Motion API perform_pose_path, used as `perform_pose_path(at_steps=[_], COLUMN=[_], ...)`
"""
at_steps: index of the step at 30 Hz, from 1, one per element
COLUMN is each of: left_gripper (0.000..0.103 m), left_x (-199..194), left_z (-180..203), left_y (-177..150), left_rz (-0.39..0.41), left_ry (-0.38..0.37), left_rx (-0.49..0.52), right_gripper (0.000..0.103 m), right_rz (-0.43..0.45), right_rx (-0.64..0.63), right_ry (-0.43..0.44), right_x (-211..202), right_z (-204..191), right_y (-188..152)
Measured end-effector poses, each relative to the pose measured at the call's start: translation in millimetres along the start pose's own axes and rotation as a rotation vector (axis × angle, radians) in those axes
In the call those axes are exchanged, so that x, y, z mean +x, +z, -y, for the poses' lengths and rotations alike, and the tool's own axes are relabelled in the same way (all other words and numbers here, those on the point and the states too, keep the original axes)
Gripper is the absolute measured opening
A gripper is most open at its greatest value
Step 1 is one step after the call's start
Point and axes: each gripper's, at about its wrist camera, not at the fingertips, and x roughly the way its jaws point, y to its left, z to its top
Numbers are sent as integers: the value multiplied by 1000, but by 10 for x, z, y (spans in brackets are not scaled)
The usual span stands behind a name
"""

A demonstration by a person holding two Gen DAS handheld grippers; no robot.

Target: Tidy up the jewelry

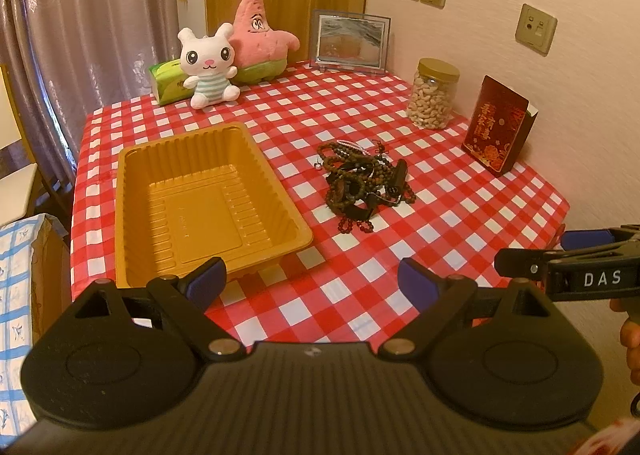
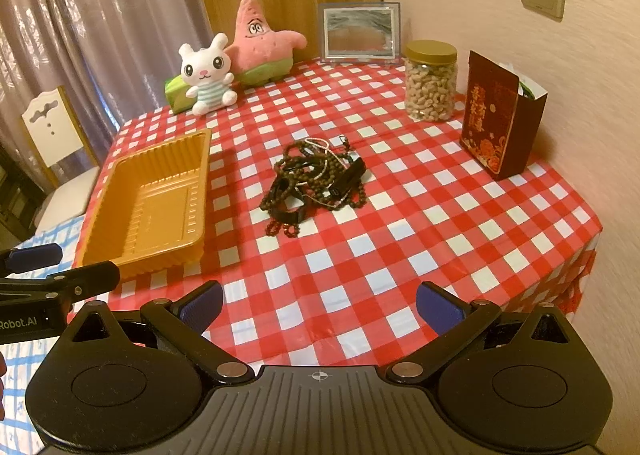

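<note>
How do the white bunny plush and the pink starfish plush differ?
Colour: the white bunny plush is white with a striped outfit; the pink starfish plush is pink with green shorts. Size: the bunny looks smaller, the starfish taller and wider. Position: the bunny sits in front, against a green tissue pack; the starfish sits behind it, nearer the wall. Both are upright at the far edge of the checked tablecloth.

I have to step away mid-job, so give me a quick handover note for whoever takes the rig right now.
Left gripper: open, holding nothing, hovering at the table's near edge.
Right gripper: open, holding nothing, also at the near edge.
Jewelry pile: tangled bead bracelets and necklaces, lying on the checkered tablecloth, to the right of the tray.
Gold tray: nothing in it.
Done: nothing sorted yet.
Left: move every piece from the pile into the tray.
</note>
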Motion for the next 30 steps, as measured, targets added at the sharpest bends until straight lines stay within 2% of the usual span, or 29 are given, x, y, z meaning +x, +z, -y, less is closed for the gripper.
perform_pose_path(at_steps=[30], left_gripper=[92], left_x=[1], left_z=[0], left_y=[1], left_rz=[-2], left_ry=[0], left_rx=[0], right_gripper=[102], right_rz=[-1], right_rx=[-2], right_ry=[4], right_x=[25], right_z=[-5], right_y=[-2])
